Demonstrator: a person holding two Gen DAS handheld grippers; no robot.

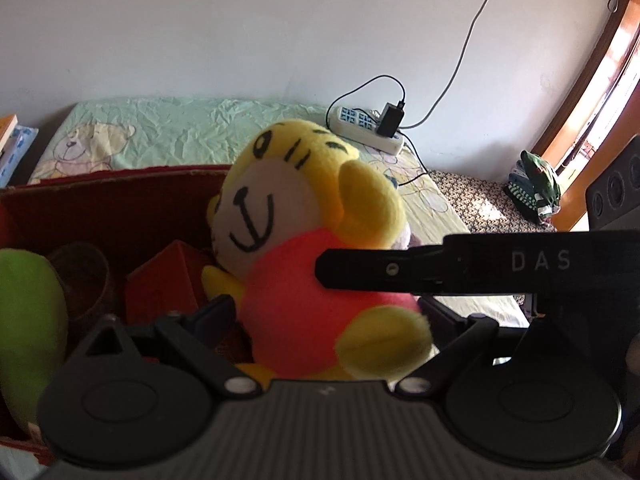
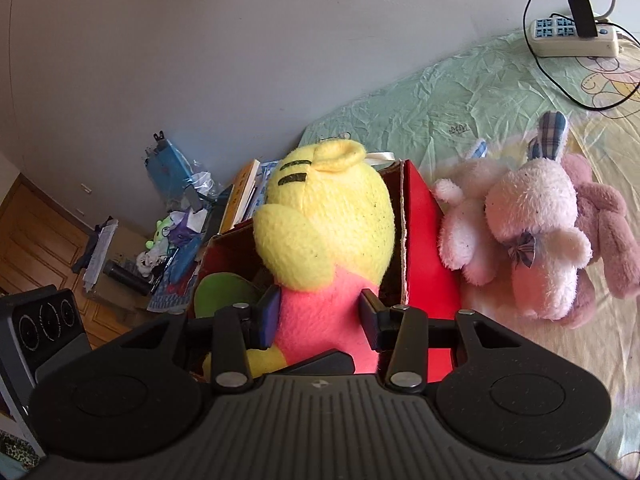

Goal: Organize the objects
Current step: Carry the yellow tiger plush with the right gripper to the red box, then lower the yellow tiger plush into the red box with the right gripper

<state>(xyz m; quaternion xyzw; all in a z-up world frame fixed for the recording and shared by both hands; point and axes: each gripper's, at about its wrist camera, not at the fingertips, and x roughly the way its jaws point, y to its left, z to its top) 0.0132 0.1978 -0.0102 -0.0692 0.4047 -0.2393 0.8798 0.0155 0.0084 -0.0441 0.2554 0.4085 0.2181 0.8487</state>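
Observation:
A yellow tiger plush [image 1: 304, 216] with a pink body hangs over the right end of an open red cardboard box [image 1: 120, 204]. My left gripper [image 1: 326, 312] stands wide around its body, with a pad against each side. In the right wrist view I see the plush [image 2: 328, 232] from behind, and my right gripper [image 2: 318, 312] is shut on its pink waist. One of the right gripper's fingers [image 1: 360, 274] crosses the plush's belly in the left wrist view. A tip of the left gripper's fingers [image 2: 324, 362] shows under the plush.
Inside the box lie a green plush [image 1: 28, 320], a dark cup [image 1: 84, 280] and a small red carton [image 1: 168, 280]. Pink rabbit plushes [image 2: 532, 232] lie on the bed beside the box [image 2: 424, 240]. A power strip [image 2: 572, 38] sits by the wall, folded clothes [image 1: 536, 184] farther right.

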